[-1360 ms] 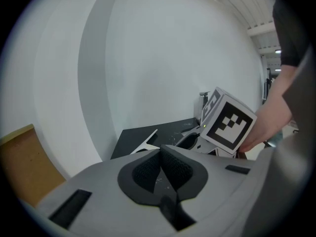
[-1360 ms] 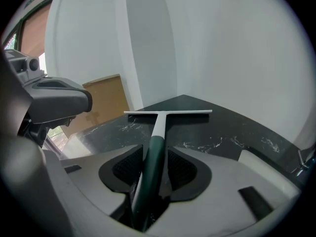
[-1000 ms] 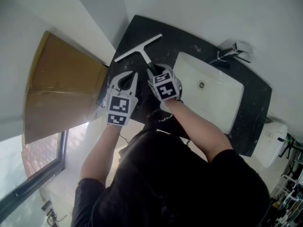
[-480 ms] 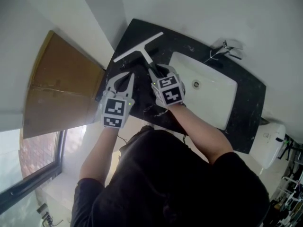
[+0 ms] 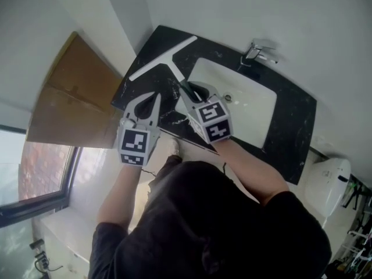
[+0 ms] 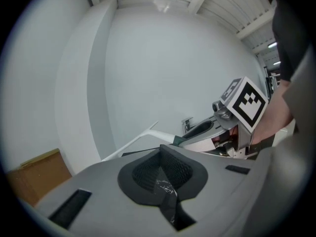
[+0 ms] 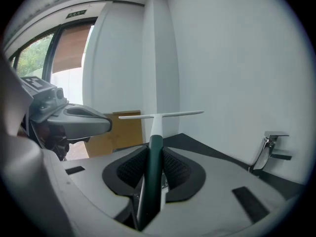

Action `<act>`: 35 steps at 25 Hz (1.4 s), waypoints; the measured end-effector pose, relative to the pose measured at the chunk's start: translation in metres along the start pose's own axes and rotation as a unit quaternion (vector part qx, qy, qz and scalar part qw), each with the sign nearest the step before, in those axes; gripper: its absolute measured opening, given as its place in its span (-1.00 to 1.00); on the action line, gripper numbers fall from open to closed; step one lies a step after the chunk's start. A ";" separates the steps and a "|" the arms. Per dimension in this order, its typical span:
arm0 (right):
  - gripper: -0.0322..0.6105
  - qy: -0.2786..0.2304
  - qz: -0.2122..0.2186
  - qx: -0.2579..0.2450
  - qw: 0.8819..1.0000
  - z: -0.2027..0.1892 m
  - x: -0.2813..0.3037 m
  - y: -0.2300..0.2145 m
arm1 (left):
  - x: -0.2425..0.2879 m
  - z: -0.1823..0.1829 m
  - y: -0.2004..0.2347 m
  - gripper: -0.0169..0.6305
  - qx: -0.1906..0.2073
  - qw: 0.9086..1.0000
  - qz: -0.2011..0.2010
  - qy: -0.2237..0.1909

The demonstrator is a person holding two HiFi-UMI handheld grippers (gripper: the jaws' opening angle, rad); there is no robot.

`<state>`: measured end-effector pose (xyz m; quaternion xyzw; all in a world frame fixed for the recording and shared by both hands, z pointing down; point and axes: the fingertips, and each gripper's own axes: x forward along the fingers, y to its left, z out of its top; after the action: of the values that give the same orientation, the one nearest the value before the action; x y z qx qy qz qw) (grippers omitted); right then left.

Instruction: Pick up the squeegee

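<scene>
One pinch only: my right gripper (image 5: 195,89) clamps narrow on the dark handle of the squeegee (image 7: 156,147), white blade out at 12 o'clock, apparently clear of the counter (image 5: 288,124). Risk: the long crossbar levers round in my pads (thin grip) or clips the wall. Right points slightly downward; left gripper (image 5: 150,100), at its 9 o'clock, is closed on nothing.

1. In the head view, the right gripper (image 5: 195,90) covered the butt of the squeegee (image 5: 164,63) handle, so we could not see the grip there.
2. That gripper and its arm (image 5: 250,167) hid the sink (image 5: 256,106)'s near left corner.
3. In the left gripper view, the left gripper (image 6: 161,148) blocked nearly all the counter (image 6: 137,152).
4. We could not identify the white thing (image 5: 328,182) near the head view's right edge.
</scene>
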<state>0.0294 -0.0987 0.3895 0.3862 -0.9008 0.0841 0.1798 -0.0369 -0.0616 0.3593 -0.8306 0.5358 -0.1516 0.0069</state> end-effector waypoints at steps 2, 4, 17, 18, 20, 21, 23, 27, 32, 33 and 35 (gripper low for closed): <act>-0.58 -0.013 0.007 -0.006 1.000 0.005 -0.023 0.009 | -0.016 0.008 -0.013 -0.93 0.008 1.000 0.007 -0.003; -0.58 -0.021 0.013 -0.008 1.000 0.006 -0.044 0.017 | -0.031 0.013 -0.026 -0.93 0.013 1.000 0.010 -0.006; -0.58 -0.054 0.016 -0.005 0.998 0.012 -0.087 0.057 | -0.075 0.014 -0.033 -0.93 0.037 0.999 -0.004 -0.020; -0.58 -0.056 0.015 -0.004 0.998 0.014 -0.086 0.060 | -0.076 0.014 -0.031 -0.93 0.038 0.999 -0.007 -0.020; -0.58 -0.057 0.011 -0.002 0.998 0.016 -0.083 0.066 | -0.079 0.013 -0.026 -0.93 0.040 0.999 -0.014 -0.022; -0.58 -0.057 0.009 -0.001 0.998 0.017 -0.081 0.069 | -0.080 0.013 -0.022 -0.93 0.041 0.999 -0.016 -0.023; -0.58 -0.057 0.003 0.001 0.998 0.019 -0.076 0.072 | -0.081 0.013 -0.016 -0.93 0.042 0.999 -0.020 -0.026; -0.58 -0.055 -0.003 -0.001 0.998 0.020 -0.071 0.076 | -0.080 0.012 -0.009 -0.93 0.043 0.998 -0.025 -0.029; -0.58 -0.055 -0.004 -0.005 0.998 0.021 -0.070 0.080 | -0.080 0.009 -0.006 -0.93 0.040 0.998 -0.025 -0.030; -0.58 -0.055 -0.004 -0.005 0.998 0.021 -0.070 0.080 | -0.080 0.008 -0.006 -0.93 0.039 0.998 -0.026 -0.030; -0.58 -0.054 -0.004 -0.005 0.998 0.021 -0.069 0.080 | -0.080 0.008 -0.005 -0.93 0.038 0.999 -0.025 -0.030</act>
<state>0.0097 -0.0036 0.3418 0.3925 -0.9083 0.0578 0.1328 -0.0607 0.0106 0.3333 -0.8472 0.5080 -0.1470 0.0504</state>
